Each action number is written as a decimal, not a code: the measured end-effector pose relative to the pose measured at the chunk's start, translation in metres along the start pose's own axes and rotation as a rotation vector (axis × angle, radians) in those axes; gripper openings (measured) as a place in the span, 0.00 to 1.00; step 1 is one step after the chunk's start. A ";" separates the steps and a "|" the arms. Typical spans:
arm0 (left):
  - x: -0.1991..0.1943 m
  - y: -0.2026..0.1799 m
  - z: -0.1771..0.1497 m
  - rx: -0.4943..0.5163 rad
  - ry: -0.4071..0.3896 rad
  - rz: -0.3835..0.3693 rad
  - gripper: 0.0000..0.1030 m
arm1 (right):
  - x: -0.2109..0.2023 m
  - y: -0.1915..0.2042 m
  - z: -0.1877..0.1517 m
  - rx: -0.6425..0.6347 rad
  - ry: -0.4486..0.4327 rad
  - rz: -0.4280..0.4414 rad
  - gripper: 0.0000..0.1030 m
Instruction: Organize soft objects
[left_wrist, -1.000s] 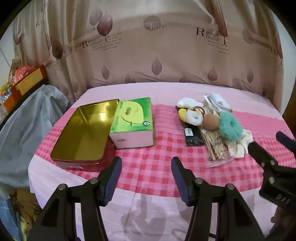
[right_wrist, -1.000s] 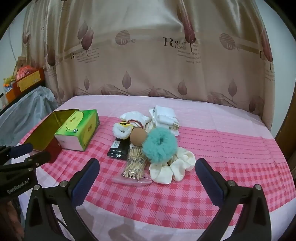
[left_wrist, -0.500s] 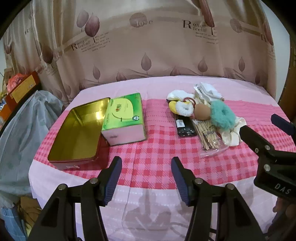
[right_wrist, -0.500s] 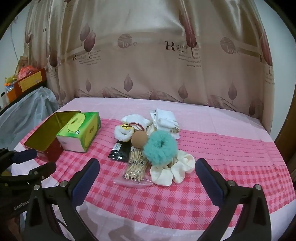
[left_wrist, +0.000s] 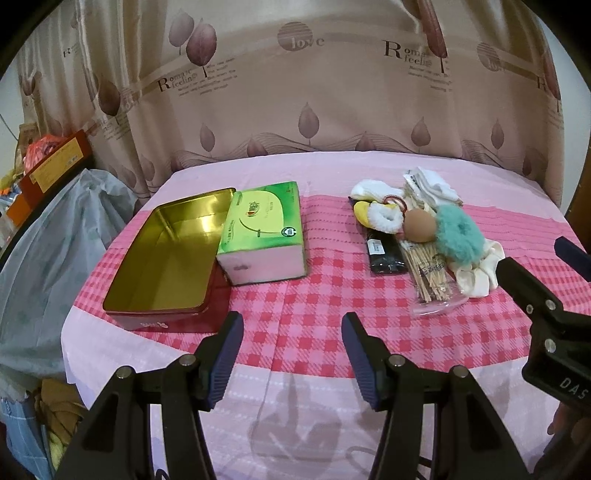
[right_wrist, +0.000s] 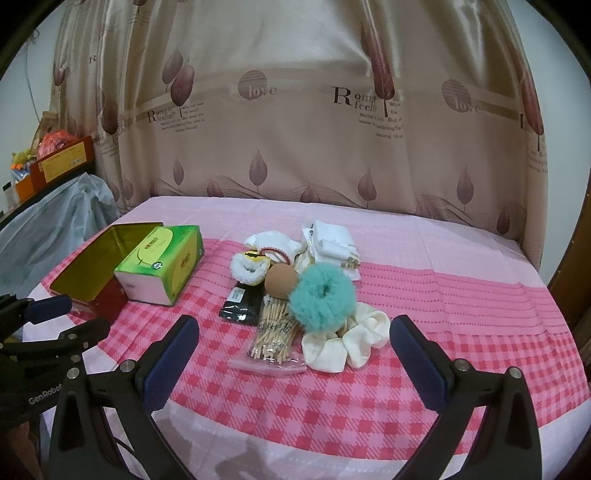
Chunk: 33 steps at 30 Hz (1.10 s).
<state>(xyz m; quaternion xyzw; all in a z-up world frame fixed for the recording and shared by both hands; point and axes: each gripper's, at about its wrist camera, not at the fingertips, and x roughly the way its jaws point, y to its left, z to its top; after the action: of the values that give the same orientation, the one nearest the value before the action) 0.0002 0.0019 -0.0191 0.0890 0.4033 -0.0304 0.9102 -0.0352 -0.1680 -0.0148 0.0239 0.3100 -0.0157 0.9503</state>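
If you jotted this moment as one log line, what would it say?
left gripper: open, empty | right gripper: open, empty, facing teal scrunchie | tin: open, empty | nothing sorted yet

Both grippers (left_wrist: 291, 354) (right_wrist: 291, 354) were black plastic frames with silver screws; jaws had ribbed navy pads. White "GenRobot" and "DAS" lettering showed on the bodies.

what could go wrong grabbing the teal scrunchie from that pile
The teal scrunchie rests on the cream scrunchie and the toothpick bag, so the open right hand-held gripper may drag them along. It also touches the brown sponge, which may roll. The tin sits far left, behind the tissue box.
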 end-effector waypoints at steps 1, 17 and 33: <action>0.001 0.000 0.000 -0.001 0.005 -0.001 0.55 | 0.000 0.001 0.000 0.000 0.001 -0.004 1.00; -0.004 0.005 -0.001 -0.018 0.000 -0.002 0.55 | 0.000 0.002 -0.001 -0.002 -0.003 -0.005 1.00; -0.001 0.008 0.004 -0.028 0.019 -0.003 0.55 | 0.000 0.004 -0.002 0.000 -0.004 0.000 1.00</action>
<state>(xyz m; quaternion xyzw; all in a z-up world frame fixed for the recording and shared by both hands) 0.0031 0.0085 -0.0144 0.0761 0.4123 -0.0252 0.9075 -0.0362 -0.1643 -0.0164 0.0237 0.3081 -0.0159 0.9509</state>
